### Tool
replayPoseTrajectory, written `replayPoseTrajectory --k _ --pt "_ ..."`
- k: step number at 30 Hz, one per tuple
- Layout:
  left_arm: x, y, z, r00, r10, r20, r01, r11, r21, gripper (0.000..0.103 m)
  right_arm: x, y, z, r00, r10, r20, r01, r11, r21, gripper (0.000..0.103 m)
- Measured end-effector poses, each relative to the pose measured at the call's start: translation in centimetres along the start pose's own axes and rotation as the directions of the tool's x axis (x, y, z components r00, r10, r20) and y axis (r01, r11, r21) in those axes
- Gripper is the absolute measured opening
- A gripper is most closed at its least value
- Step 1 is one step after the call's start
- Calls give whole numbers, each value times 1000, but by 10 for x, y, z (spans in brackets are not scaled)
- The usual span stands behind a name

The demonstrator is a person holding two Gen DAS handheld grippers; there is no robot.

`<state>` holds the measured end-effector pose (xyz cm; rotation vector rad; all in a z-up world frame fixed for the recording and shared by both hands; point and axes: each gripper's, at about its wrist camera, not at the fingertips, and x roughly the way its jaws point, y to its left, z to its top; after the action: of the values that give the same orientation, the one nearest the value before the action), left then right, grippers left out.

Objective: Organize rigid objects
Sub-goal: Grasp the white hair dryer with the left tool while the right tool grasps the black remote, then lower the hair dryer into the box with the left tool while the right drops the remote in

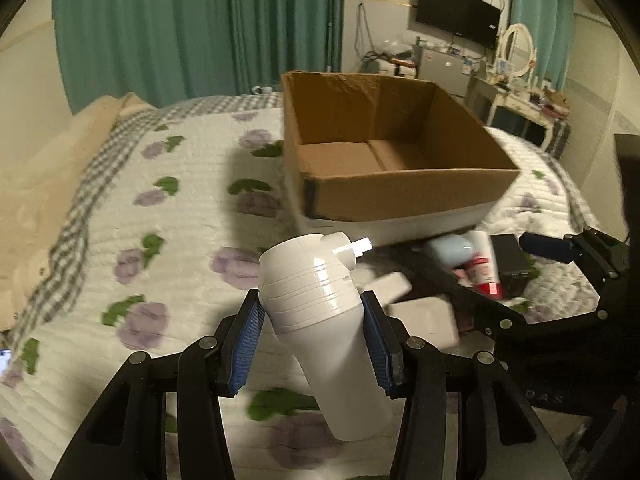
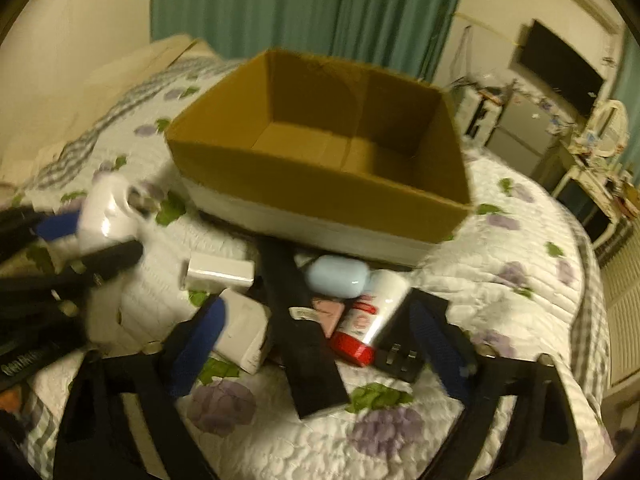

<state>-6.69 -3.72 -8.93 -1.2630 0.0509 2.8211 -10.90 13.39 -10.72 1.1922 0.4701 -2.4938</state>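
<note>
We have the white plastic spray bottle clamped between the blue pads of the left tongs, gripped around its ribbed upper body with the nozzle pointing toward the open brown cardboard box that sits on the quilted floral bedspread. The bottle hangs tilted, its base nearest the camera and clear of the bed. To finish this step well, we judge it best to carry the bottle over the near wall of the box, high enough that the slanted base does not catch the rim, and lower it close to the floor of the box before letting go, so it does not tumble.

The right tongs stand spread wide with nothing pressed between their pads, hovering over the small heap just in front of the box: a white tube with a red cap, a pale blue rounded case, two white rectangular boxes, a black strap and a black adapter. We should close on one item only.

The right wrist view is blurred, so labels are unreadable. A pink item under the tube is mostly covered. The box's near inside corner is hidden behind its wall.
</note>
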Motion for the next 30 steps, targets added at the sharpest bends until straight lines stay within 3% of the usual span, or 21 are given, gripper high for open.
replayPoseTrajectory --k 2,4,11,13,15,19,26,30 --pt "3 7 0 1000 7 -10 -7 1000 -8 49 13 7 -1 999 5 -35 -6 999 -31 77" --pt "7 12 -1 1000 10 -19 -10 1000 -16 49 28 12 -3 997 7 -81 -11 998 -54 58" --pt "7 17 -3 1000 -9 -19 8 1000 -26 49 49 1 3 992 87 -97 -82 995 48 56" --pt "2 18 -1 1000 -25 -6 25 999 -32 49 52 -4 4 987 129 -99 -120 989 90 36" --pt "-4 18 2 1000 -27 9 27 999 -29 49 52 -5 2 987 122 -100 -113 989 91 34" --pt "-20 18 10 998 -30 47 32 999 -26 49 29 0 -4 994 101 -52 -97 992 75 17" --pt "-46 6 31 992 -51 113 52 999 -6 49 -32 -17 -1 989 121 82 -130 985 114 12" --pt "-55 -5 52 985 -50 163 48 999 17 49 -59 -24 32 978 131 161 -152 980 126 10"
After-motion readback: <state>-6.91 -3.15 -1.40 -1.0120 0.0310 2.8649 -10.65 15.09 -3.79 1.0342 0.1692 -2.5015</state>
